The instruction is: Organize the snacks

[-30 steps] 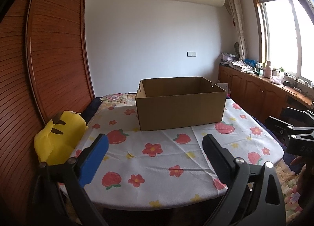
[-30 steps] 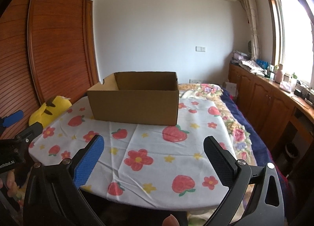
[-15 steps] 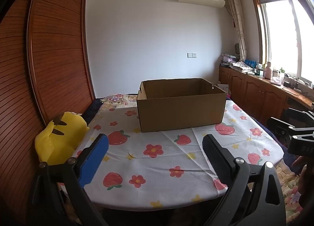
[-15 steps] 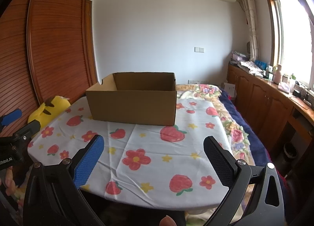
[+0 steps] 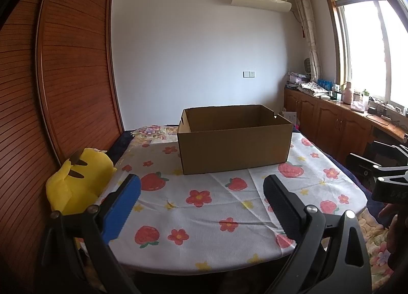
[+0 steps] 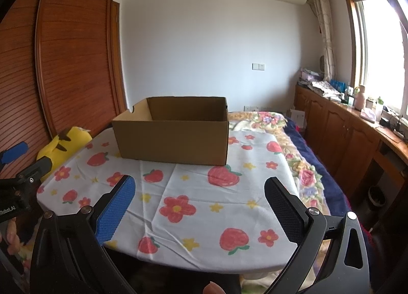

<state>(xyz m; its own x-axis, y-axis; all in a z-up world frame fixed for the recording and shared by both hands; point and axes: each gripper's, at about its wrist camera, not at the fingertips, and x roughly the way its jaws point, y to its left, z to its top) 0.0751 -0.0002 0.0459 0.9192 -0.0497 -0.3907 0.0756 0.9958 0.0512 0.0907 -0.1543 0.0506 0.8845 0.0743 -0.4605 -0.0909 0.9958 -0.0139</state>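
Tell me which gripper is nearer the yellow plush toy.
Left. The left gripper hangs over the table's near edge with the yellow plush toy just beside its blue finger. The right gripper is further right, the left gripper between it and the toy.

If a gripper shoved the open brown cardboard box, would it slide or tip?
The open brown cardboard box is low and wide, so it would probably slide. No contents show, so it is likely light. The strawberry-print tablecloth may bunch.
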